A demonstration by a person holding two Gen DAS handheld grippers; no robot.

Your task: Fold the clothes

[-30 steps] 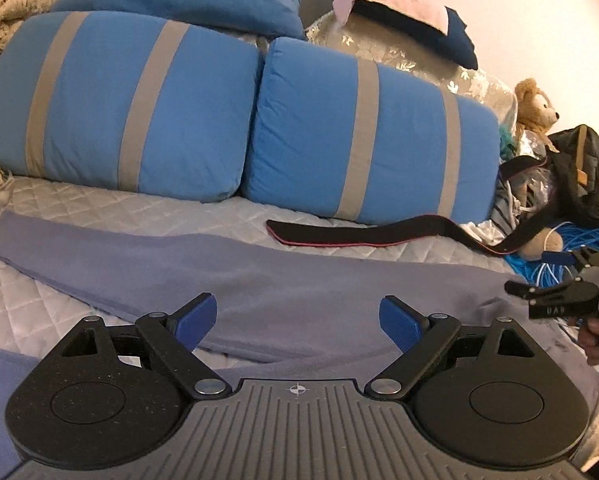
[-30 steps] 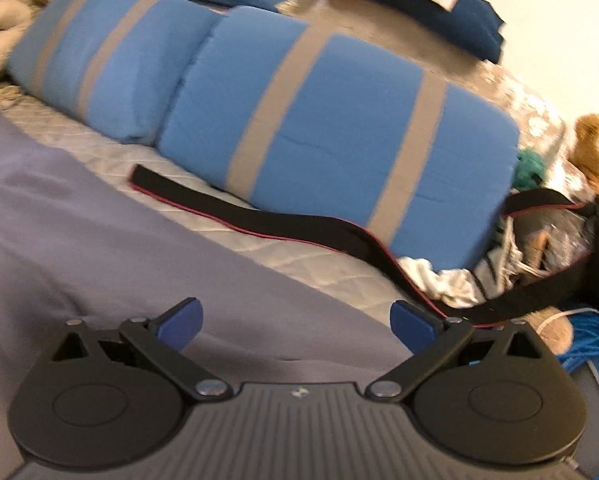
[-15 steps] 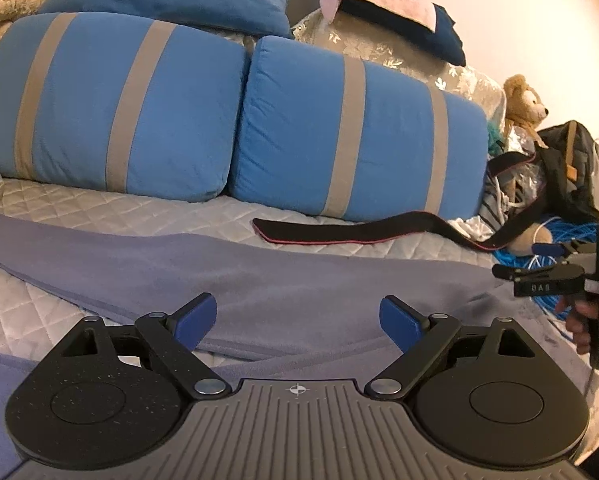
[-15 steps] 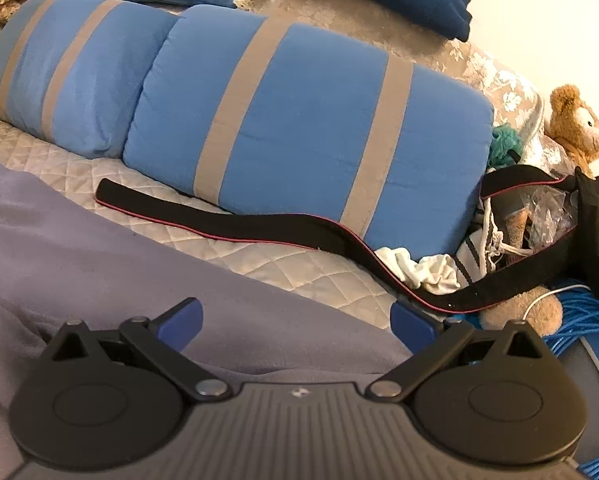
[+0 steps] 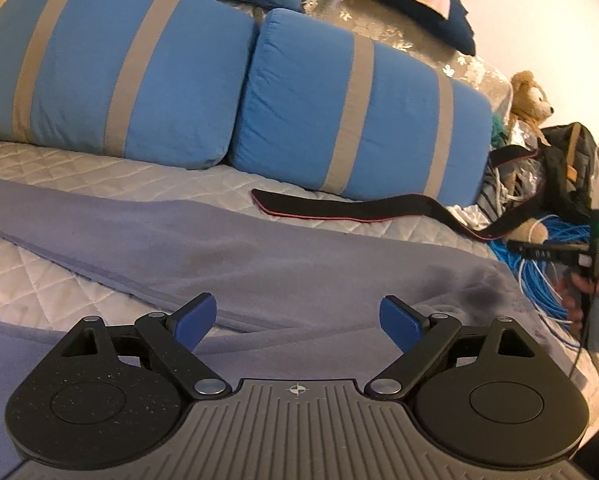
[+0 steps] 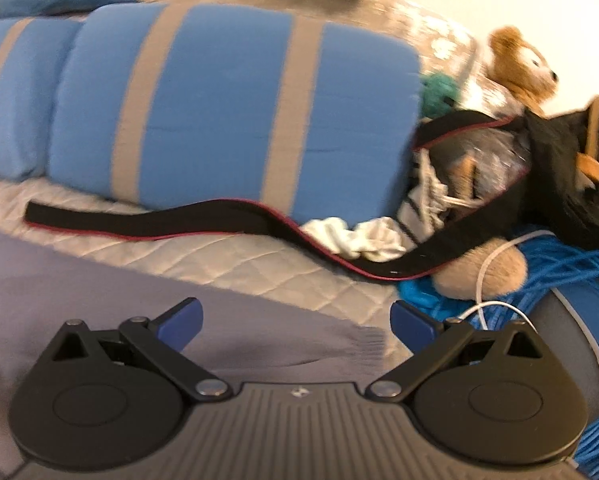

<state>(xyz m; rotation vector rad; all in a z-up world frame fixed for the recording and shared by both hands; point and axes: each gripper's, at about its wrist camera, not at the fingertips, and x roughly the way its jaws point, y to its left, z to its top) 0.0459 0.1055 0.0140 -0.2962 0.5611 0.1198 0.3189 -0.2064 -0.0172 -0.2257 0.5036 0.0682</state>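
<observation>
A lavender garment [image 5: 259, 264] lies spread flat on the quilted bed [image 5: 99, 172], ready for folding, while the left gripper [image 5: 297, 320] and right gripper [image 6: 295, 326] hover above it, fingers wide apart and empty.

Bedroom, quilted bed [image 5: 79, 176], pillows [image 5: 115, 68], teddy bear [image 5: 527, 96]

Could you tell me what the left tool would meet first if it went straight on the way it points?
Probably the purple garment spread on the bed, directly ahead of the open left tool; depth is uncertain.

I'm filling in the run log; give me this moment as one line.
stage: pre-grasp | left gripper: open, empty | right gripper: open, empty | purple garment: flat on bed
</observation>
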